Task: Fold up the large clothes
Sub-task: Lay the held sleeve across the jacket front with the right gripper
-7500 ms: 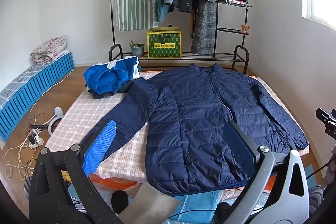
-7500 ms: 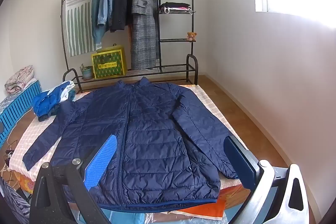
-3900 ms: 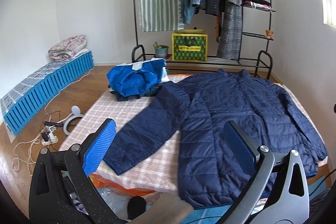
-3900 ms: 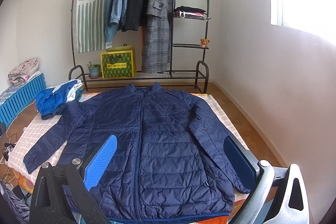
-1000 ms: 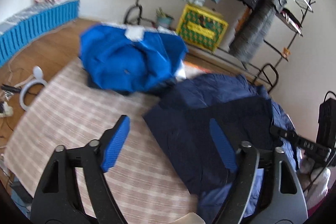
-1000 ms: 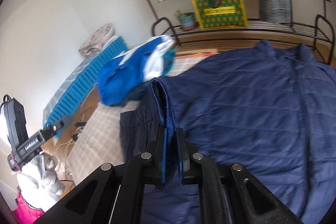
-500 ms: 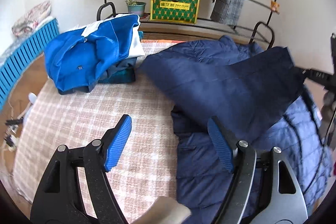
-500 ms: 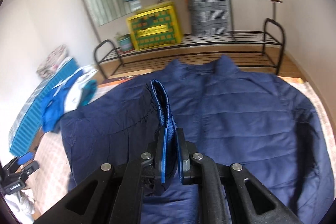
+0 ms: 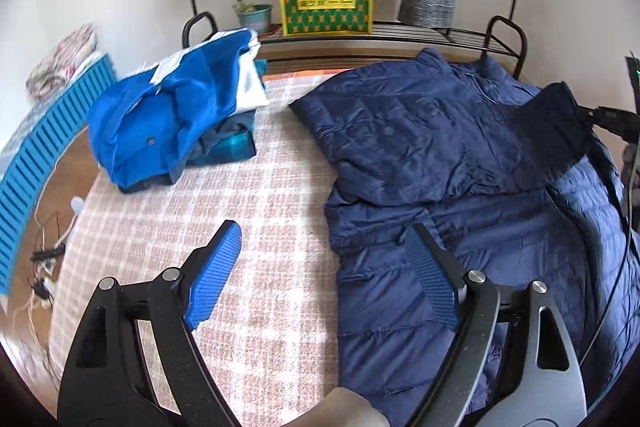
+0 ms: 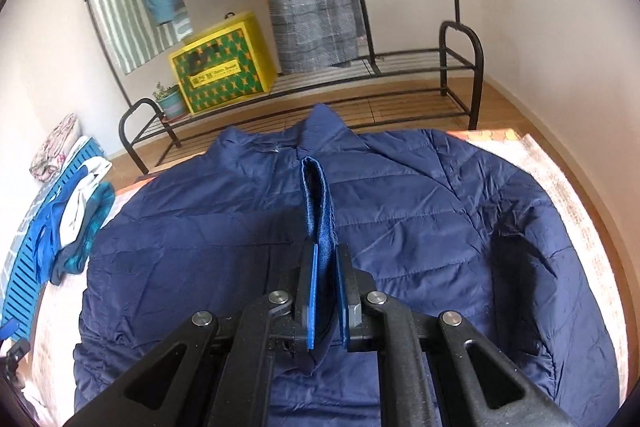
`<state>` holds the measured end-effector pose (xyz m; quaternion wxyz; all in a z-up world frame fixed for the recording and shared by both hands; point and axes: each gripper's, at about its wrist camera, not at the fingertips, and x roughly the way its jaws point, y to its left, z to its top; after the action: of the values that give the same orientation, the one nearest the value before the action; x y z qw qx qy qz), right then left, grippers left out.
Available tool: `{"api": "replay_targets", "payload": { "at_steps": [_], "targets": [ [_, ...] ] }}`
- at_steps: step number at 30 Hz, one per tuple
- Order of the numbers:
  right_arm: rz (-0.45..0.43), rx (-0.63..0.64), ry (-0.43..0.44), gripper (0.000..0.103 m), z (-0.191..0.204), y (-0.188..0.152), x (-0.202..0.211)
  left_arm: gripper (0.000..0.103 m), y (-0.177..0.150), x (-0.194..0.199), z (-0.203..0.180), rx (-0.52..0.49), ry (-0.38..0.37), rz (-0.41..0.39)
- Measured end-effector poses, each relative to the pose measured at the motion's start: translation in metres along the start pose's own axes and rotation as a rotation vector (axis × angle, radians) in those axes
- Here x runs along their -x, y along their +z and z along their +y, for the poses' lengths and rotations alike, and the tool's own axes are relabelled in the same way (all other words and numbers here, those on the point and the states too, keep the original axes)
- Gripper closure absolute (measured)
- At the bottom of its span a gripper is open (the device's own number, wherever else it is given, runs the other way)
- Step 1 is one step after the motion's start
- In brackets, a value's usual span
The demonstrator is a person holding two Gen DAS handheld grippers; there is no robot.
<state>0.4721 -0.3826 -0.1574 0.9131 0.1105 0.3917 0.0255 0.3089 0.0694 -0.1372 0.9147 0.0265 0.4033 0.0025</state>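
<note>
A navy quilted jacket [image 9: 460,163] lies on the checked bed cover [image 9: 256,227], collar toward the clothes rack. Its left sleeve [image 9: 440,147] is folded across the chest. My right gripper [image 10: 325,251] is shut on the sleeve cuff [image 10: 318,195] and holds it above the middle of the jacket [image 10: 420,211]. In the left wrist view the cuff [image 9: 560,115] hangs raised at the right edge. My left gripper [image 9: 324,239] is open and empty, low over the jacket's left side edge, one finger over the cover, the other over the jacket.
A pile of blue folded clothes [image 9: 168,115] sits at the bed's far left corner. A black clothes rack [image 10: 360,75] with a yellow-green box [image 10: 224,63] and hanging coats stands behind the bed. A blue slatted panel [image 9: 36,163] and cables [image 9: 48,251] lie on the floor left.
My right gripper has carried the sleeve cuff further right across the jacket's chest. My left gripper has stayed open and shifted slightly toward the jacket's edge.
</note>
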Motion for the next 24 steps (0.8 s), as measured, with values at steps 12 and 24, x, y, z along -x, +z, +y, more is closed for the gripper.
{"api": "replay_targets", "payload": {
  "at_steps": [12,24],
  "targets": [
    [0.158,-0.030,-0.150,0.085,-0.022,-0.017,-0.049,0.017,0.008,0.011,-0.004,0.033,-0.017,-0.014],
    [-0.010,-0.067,-0.046,0.069,-0.028,-0.019,0.070,0.017,0.016,0.061,-0.027,-0.040,-0.042,-0.148]
  ]
}}
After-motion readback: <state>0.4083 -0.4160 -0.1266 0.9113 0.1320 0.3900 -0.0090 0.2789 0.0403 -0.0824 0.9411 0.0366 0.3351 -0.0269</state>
